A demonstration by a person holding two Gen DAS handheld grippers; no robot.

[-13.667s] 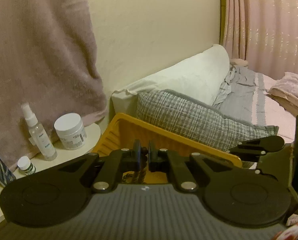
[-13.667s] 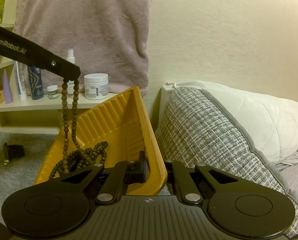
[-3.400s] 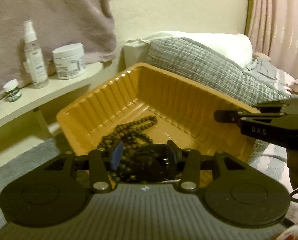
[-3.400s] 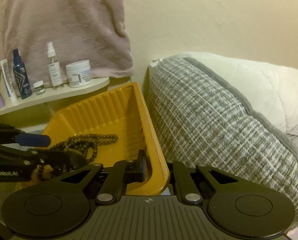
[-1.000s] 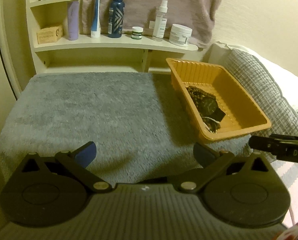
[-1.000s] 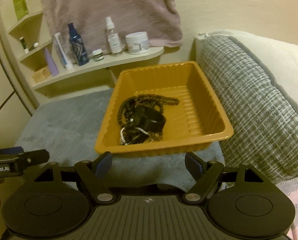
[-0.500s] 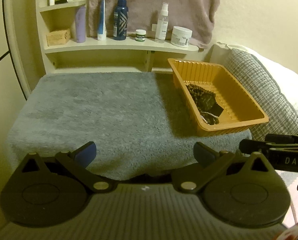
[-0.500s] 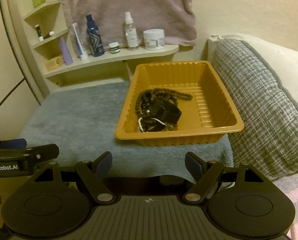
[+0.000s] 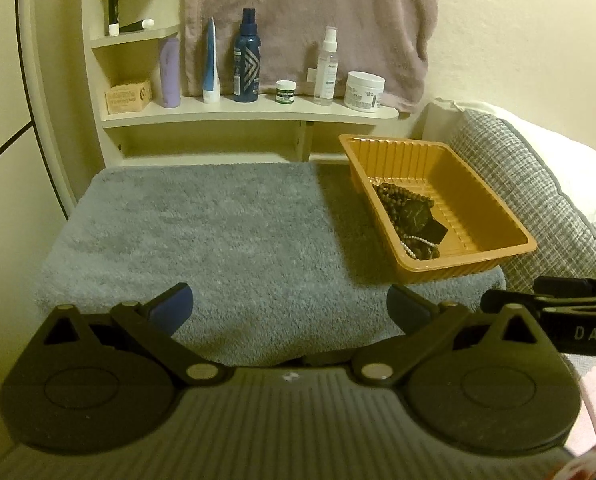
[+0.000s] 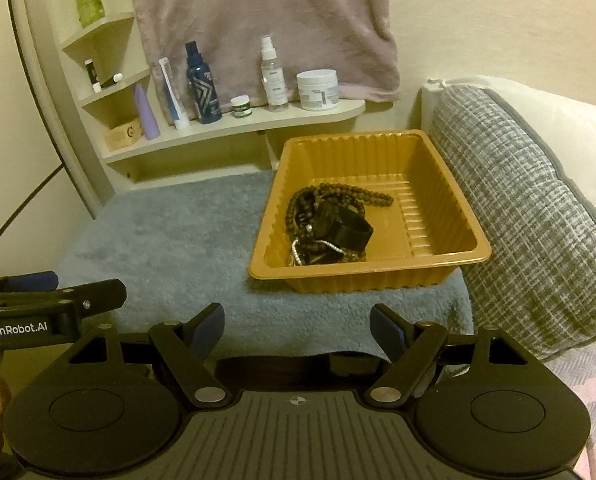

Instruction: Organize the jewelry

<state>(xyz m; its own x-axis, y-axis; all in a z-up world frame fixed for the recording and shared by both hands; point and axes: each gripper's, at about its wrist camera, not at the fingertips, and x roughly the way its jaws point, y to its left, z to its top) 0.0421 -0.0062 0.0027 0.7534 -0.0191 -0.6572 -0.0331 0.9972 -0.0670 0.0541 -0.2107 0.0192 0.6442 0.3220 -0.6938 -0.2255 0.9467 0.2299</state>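
Beads (image 10: 340, 198), dark band (image 10: 344, 228) and pearl strand (image 10: 316, 245) heaped inside orange tray (image 10: 378, 270) on grey mat (image 9: 202, 232); left gripper (image 9: 290, 306) and right gripper (image 10: 297, 326) spread wide, empty, near mat's front edge.

Both grippers now sit back from the orange tray (image 10: 470, 248), well apart from it, where earlier they were right at its rim. The left gripper (image 9: 290, 306), once clamped on the wooden bead necklace (image 10: 338, 198), stands open and empty; the right gripper (image 10: 298, 326) is spread too. The necklace now lies in the tray ahead of both claws with a black band (image 10: 344, 228) and a pearl strand (image 10: 318, 245).
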